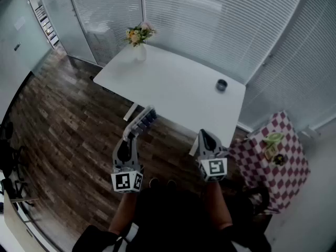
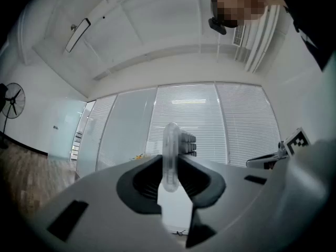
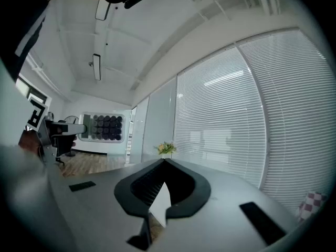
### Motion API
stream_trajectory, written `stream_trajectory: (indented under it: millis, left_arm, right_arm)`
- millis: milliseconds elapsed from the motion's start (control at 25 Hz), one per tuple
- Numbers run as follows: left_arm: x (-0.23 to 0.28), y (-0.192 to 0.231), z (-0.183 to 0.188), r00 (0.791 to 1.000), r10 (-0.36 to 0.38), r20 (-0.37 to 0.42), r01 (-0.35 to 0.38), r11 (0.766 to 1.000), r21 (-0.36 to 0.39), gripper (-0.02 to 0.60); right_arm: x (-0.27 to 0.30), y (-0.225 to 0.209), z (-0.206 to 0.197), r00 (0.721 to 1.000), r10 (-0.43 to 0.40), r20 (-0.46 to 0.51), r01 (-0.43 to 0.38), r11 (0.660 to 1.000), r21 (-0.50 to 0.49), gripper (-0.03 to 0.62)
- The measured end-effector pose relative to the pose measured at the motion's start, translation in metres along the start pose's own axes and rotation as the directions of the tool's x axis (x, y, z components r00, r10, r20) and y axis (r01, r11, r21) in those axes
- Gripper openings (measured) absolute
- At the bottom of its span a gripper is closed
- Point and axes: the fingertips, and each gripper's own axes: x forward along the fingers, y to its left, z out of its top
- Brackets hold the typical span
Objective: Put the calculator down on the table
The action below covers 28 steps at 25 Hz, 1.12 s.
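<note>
Left gripper (image 1: 132, 133) has the calculator (image 1: 143, 119), jaws clamped on its near end, the rest of it sticking out ahead towards the white table (image 1: 173, 83). In the left gripper view the calculator stands edge-on between the pads, a thin pale sliver with its dark keys just peeking out on the right side. Right gripper (image 1: 205, 135) hangs beside it, jaw tips together, nothing between them, so it looks like a spectator for now.

Here's the catch: from the head view the calculator seems to sit short of the table's near edge, with wooden floor (image 1: 68, 130) below it. Let go here and it most likely goes straight to the floor. And the grip is only on one end (a slim, smooth body held that way can pivot in the pads), so a quick swing forward could make it droop or slide out.

The landing matters too. Set down on its edge, it would probably topple, so it wants turning flat first. Placed right at the table's lip, it could tip off. The flower vase (image 1: 139, 38) and the small dark cup (image 1: 221, 85) stand well apart from any likely spot, so they pose little threat.
</note>
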Motion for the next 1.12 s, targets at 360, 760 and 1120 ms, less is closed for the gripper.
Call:
stream_trajectory:
  millis: [360, 760, 1120]
  left_arm:
    - [0.001, 0.003, -0.006, 1.000, -0.006, -0.018, 0.006, 1.000, -0.007, 0.084]
    - [-0.005, 0.003, -0.009, 1.000, 0.022, -0.019, -0.022, 1.000, -0.011, 0.086]
    - [-0.020, 0.002, -0.014, 0.997, 0.063, -0.038, -0.064, 0.998, -0.018, 0.084]
  right_arm:
    - [0.003, 0.004, -0.004, 1.000, 0.020, 0.000, -0.020, 1.000, 0.003, 0.005]
    - [0.000, -0.001, 0.002, 0.997, 0.039, 0.065, -0.045, 0.995, 0.091, 0.006]
    - [-0.004, 0.001, -0.014, 0.996, 0.081, 0.045, -0.084, 0.995, 0.061, 0.006]
